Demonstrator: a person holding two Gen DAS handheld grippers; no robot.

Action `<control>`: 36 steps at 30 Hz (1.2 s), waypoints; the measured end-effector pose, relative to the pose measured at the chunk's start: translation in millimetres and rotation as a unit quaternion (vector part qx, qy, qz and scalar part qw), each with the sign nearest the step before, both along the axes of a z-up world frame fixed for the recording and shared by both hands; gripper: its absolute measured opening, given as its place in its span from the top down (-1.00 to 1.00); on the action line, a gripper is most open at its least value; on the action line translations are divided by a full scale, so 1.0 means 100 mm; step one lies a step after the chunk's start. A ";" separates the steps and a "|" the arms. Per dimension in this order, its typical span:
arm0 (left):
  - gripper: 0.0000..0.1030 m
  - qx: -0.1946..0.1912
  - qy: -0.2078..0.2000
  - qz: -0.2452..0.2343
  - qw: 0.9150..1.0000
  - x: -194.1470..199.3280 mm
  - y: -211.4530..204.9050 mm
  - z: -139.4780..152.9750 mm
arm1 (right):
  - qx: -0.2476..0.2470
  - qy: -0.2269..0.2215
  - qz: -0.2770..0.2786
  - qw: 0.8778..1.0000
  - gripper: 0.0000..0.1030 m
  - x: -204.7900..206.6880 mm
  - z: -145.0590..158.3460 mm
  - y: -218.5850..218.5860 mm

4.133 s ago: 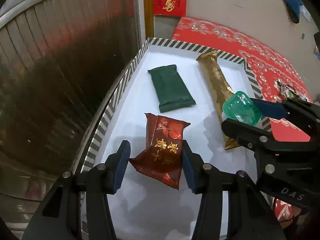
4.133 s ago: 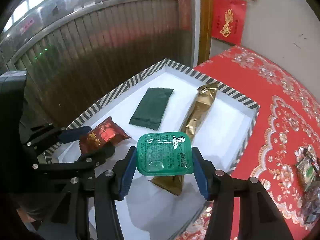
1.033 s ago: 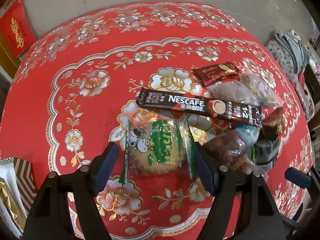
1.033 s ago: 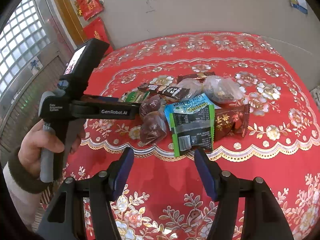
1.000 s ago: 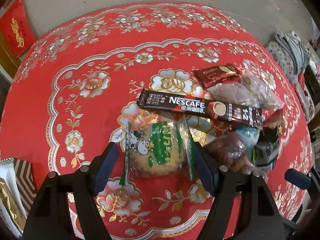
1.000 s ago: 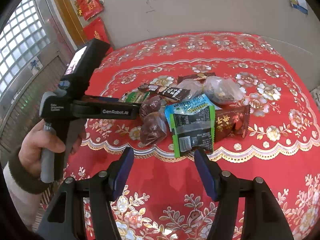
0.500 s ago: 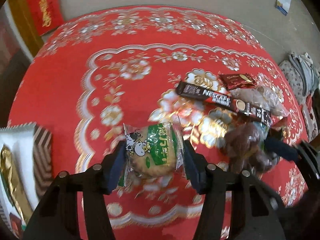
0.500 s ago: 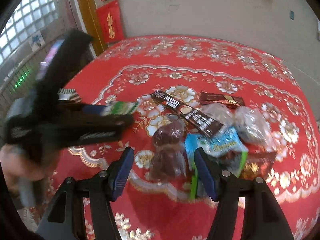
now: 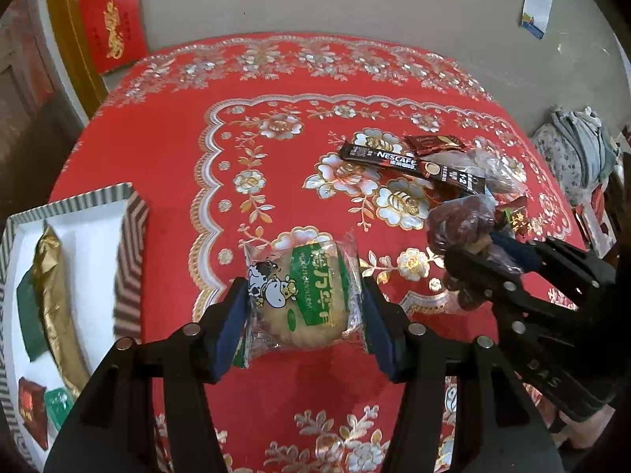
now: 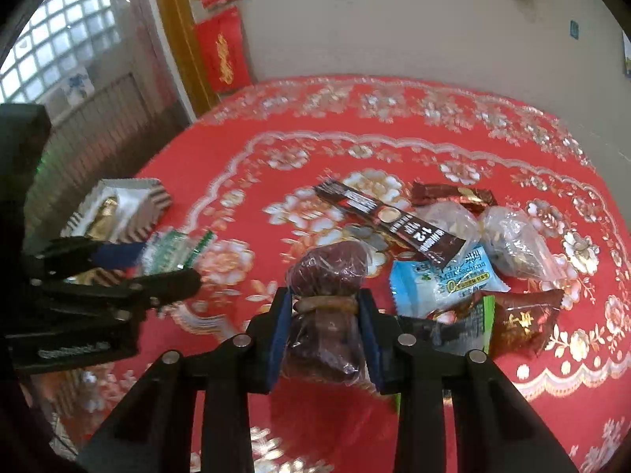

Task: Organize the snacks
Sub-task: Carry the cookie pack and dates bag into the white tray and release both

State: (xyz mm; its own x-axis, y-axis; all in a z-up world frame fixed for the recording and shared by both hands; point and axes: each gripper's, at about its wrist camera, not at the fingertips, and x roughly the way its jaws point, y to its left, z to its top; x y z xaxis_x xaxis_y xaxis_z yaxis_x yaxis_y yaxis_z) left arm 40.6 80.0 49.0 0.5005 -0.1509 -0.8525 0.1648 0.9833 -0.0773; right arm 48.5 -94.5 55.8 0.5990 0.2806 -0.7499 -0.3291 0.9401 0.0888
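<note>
Left gripper (image 9: 303,315): blue pads clamp a clear-wrapped round biscuit with a green cow label (image 9: 301,299), held above the red floral tablecloth (image 9: 177,126).
Right gripper (image 10: 325,335): pads pinch a clear packet of dark red dates (image 10: 327,295) at its waist.
Beyond right fingers: dark Nescafe coffee stick (image 10: 388,222), light blue Sachima packet (image 10: 445,280).
Left of left fingers: striped-rim white tray (image 9: 130,244) holding a gold wrapped bar (image 9: 55,291).

Home: red floral tablecloth (image 9: 165,126), wall decorations (image 9: 112,31).
</note>
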 end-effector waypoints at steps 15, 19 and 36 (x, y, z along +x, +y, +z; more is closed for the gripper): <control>-0.08 0.012 -0.045 0.027 0.999 -0.38 0.20 0.17 | -0.001 -0.024 0.005 1.000 0.34 -0.39 0.16 0.30; -0.08 0.014 -0.056 0.039 0.998 -0.45 0.31 0.21 | -0.001 -0.025 0.015 1.000 0.34 -0.43 0.17 0.42; -0.08 0.015 -0.082 0.090 0.992 -0.64 0.95 0.35 | -0.003 -0.028 0.069 0.997 0.34 -0.52 0.27 1.11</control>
State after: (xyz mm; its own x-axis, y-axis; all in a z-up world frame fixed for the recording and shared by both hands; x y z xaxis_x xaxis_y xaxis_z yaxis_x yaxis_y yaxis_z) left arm -23.6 175.1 83.5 0.6497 -0.0215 -0.7599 -0.0064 0.9994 -0.0337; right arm -3.1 16.4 82.8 0.5957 0.3591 -0.7185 -0.4599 0.8858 0.0614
